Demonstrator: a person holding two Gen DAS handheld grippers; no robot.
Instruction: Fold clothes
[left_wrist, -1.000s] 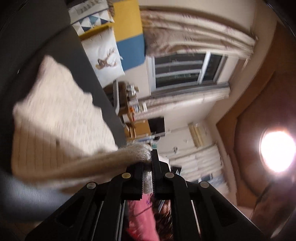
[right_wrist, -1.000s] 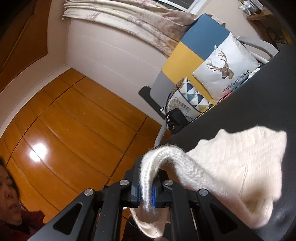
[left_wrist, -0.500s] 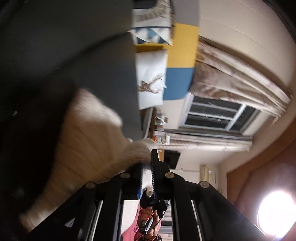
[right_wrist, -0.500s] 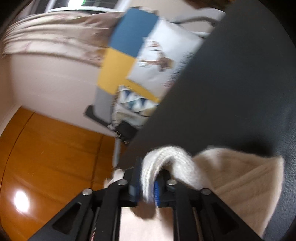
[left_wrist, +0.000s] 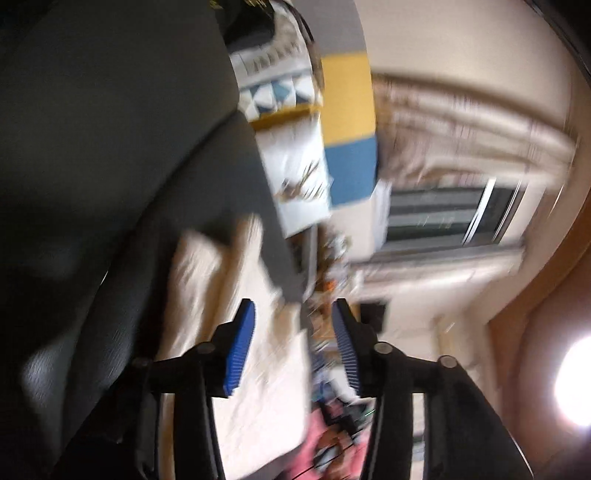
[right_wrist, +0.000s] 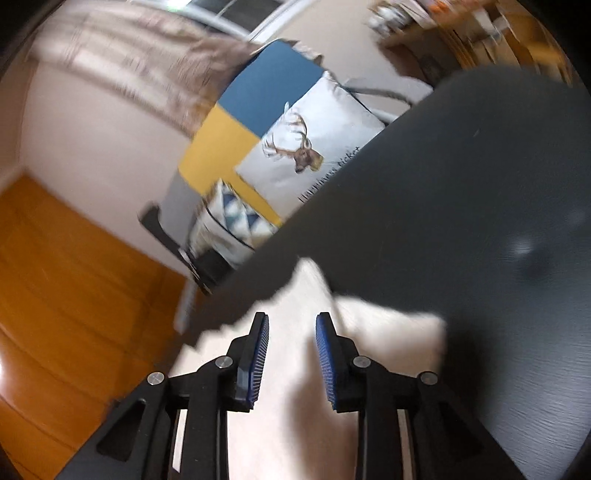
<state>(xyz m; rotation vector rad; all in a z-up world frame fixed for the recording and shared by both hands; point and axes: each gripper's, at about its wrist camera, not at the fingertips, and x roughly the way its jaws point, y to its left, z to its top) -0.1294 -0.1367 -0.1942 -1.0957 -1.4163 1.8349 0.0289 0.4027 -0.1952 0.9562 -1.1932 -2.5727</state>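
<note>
Both grippers — left (left_wrist: 291, 343), right (right_wrist: 291, 354) — just let go: jaws opening, empty, knit (right_wrist: 369, 332) dropped on desk (right_wrist: 461, 192); fold likely done.

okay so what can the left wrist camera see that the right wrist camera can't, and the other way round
Only the left wrist view shows the window and a bright lamp. Only the right wrist view shows the orange wooden panelling. Both show a cream knitted garment on the dark surface, the deer cushion, and that view's gripper, left gripper or right gripper, jaws opening, gripping nothing.
</note>
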